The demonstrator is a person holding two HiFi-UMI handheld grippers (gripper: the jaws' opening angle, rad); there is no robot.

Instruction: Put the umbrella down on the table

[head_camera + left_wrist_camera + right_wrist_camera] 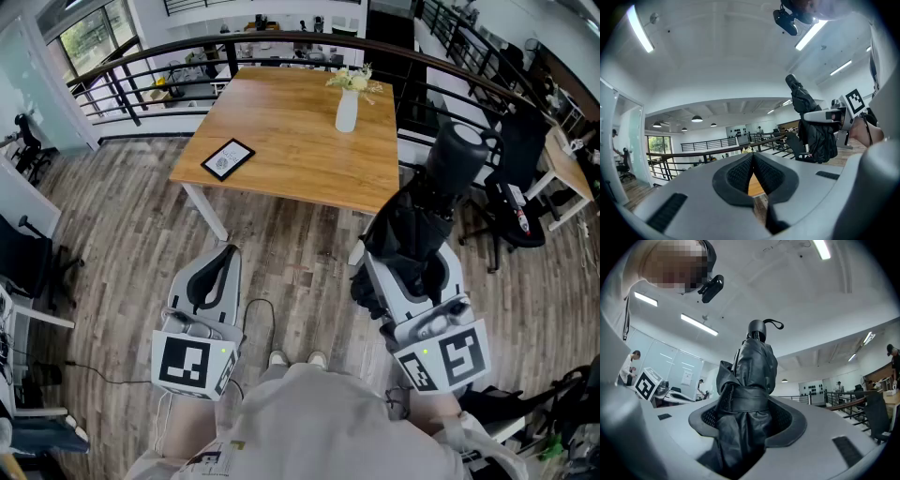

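Asker: Umbrella (427, 211) – where's it at?

Describer: Head view, approx. 4 o'clock. Black, folded, w/ a strap wrapped round its middle. It's held up in the R gripper (417, 272), apart from the surface (281, 131). The round handle end points toward 1 o'clock. In the right gripper view a short loop hangs off that end.

Asker: R jaws?

Describer: Clamped on the umbrella. The pads press the bundled fabric from both sides at about strap level.

Asker: And the L gripper (217, 277)?

Describer: At 7 o'clock in the head view, over the plank floor (281, 253). Jaws together, tips touching, nothing btwn them. The left gripper view shows only a small gap behind the tips, w/ wood showing through. In that view the umbrella sits at 2 o'clock, well apart.

Asker: What's on the surface?

Describer: It's a light wood table at 12 o'clock, beyond both grippers. A white vase (347, 108) w/ pale flowers stands toward its 1 o'clock side. A dark-framed picture (228, 158) lies flat near its 8 o'clock edge. A dark railing (169, 56) curves behind the table. A black office chair (511, 187) sits at 3 o'clock, near the umbrella's handle end.
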